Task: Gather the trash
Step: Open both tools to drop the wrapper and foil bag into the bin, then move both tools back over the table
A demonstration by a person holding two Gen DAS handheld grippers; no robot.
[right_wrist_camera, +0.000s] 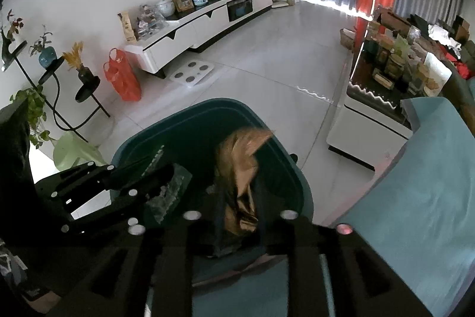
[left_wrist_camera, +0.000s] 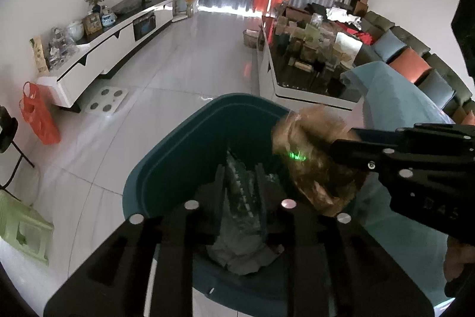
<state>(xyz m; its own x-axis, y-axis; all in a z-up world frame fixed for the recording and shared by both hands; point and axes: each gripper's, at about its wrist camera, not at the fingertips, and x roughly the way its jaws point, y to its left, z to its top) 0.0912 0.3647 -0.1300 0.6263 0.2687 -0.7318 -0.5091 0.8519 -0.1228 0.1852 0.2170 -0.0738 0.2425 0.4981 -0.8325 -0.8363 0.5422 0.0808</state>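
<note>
Both tongs hung over the mouth of the teal bin point(left_wrist_camera: 154, 168), pointing steeply down. The left tongs point(left_wrist_camera: 240, 183) were pinching a clear crinkled wrapper point(left_wrist_camera: 240, 198), its long axis running along the fingers into the bin. The right tongs point(right_wrist_camera: 237, 192), just beside them, were pinching a brown paper wad point(right_wrist_camera: 240, 165) the same way. Straight below both lay the bin's hollow, so I judged release was all that remained.

Both wrist views look steeply down, close over the teal bin point(left_wrist_camera: 166, 150) point(right_wrist_camera: 190, 127), sharing it.
</note>
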